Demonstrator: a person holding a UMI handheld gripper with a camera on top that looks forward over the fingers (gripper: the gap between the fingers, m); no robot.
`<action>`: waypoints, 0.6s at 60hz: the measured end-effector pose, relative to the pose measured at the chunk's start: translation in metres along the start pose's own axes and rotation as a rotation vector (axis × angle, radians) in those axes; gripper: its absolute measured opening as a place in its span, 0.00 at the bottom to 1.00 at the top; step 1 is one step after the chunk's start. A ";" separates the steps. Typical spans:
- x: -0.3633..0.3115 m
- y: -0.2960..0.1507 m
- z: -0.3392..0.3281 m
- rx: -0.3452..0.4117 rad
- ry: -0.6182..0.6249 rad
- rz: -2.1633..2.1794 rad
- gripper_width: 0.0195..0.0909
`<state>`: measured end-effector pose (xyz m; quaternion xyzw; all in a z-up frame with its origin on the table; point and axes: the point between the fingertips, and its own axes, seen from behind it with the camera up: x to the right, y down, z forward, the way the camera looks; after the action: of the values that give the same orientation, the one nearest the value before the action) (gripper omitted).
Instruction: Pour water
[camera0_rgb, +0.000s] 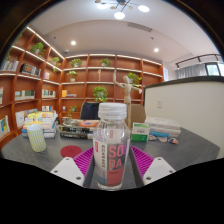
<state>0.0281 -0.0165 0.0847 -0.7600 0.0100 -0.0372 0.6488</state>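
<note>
A clear plastic soda bottle (111, 146) with a white cap and a red-and-white label stands upright between my fingers. My gripper (112, 168) is shut on it: both pink pads press against its lower sides, and the bottle hides their inner edges. It holds clear liquid. On the grey table (185, 150), beyond my left finger, a white ribbed cup (37, 137) stands upright. A small red round thing (70, 151) lies on the table between the cup and the bottle.
Behind the bottle, a stack of books (75, 127) and several boxes (160, 128), one of them green (140, 131), sit at the back of the table. A white partition (190, 105) stands at the right. Wooden shelves (100, 80) line the far walls.
</note>
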 end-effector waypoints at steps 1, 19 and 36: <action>-0.002 0.001 0.001 -0.003 -0.007 0.000 0.59; -0.009 -0.002 0.002 0.040 -0.005 -0.013 0.30; -0.007 -0.004 0.005 0.033 0.014 -0.060 0.21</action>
<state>0.0209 -0.0106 0.0873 -0.7488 -0.0089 -0.0622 0.6598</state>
